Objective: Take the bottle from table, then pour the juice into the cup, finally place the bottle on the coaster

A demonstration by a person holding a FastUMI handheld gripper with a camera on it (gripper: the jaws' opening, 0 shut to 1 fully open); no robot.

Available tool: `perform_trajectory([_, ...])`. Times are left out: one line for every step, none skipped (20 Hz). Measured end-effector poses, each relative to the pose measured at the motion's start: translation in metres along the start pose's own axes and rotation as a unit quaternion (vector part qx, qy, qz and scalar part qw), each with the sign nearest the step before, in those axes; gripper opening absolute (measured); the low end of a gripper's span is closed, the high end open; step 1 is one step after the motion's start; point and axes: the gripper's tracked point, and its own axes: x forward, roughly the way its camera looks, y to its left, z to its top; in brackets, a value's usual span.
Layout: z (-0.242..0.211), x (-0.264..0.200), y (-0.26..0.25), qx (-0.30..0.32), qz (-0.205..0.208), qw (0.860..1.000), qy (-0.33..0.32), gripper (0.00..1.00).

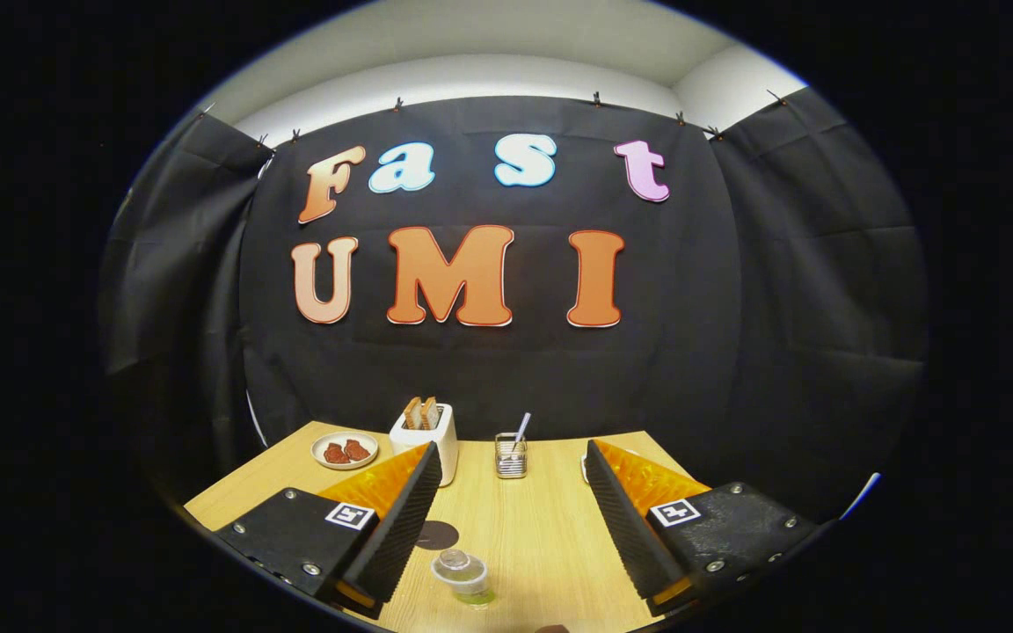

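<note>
My gripper (511,450) is open, its two fingers spread wide above the wooden table (542,527) with nothing between them. Low between the fingers, close to me, stands a small clear bottle (462,576) with greenish juice at its bottom, seen from above. Just beyond it lies a dark round coaster (437,534), partly hidden by the left finger. Farther off, ahead of the fingertips, stands a ribbed clear cup (512,455) with a straw in it.
A white toaster (427,437) with two slices of toast stands behind the left fingertip. Left of it is a small plate (345,450) with red pieces of food. A pale rim (585,470) peeks from behind the right finger. Black cloth walls close the table's far side.
</note>
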Motion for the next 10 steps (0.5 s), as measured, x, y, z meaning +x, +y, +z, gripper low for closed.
perform_trajectory([-0.006,-0.001,0.005,0.003,0.006,1.0,0.002,0.98])
perform_trajectory([-0.014,0.0,0.011,0.007,0.009,1.0,0.005,0.98])
perform_trajectory([-0.02,0.001,0.013,0.007,0.012,1.0,0.006,0.98])
perform_trajectory([-0.028,0.003,0.017,0.008,0.012,1.0,0.01,0.98])
perform_trajectory([-0.038,0.005,0.022,0.008,0.016,1.0,0.013,0.98])
perform_trajectory([-0.047,0.007,0.027,0.007,0.021,1.0,0.018,0.98])
perform_trajectory([-0.059,0.008,0.033,0.005,0.027,0.999,0.024,0.98])
perform_trajectory([-0.071,0.01,0.037,0.001,0.032,0.999,0.031,0.98])
perform_trajectory([-0.083,0.011,0.04,-0.002,0.036,0.999,0.038,0.98])
perform_trajectory([-0.095,0.013,0.041,-0.004,0.038,0.998,0.046,0.98])
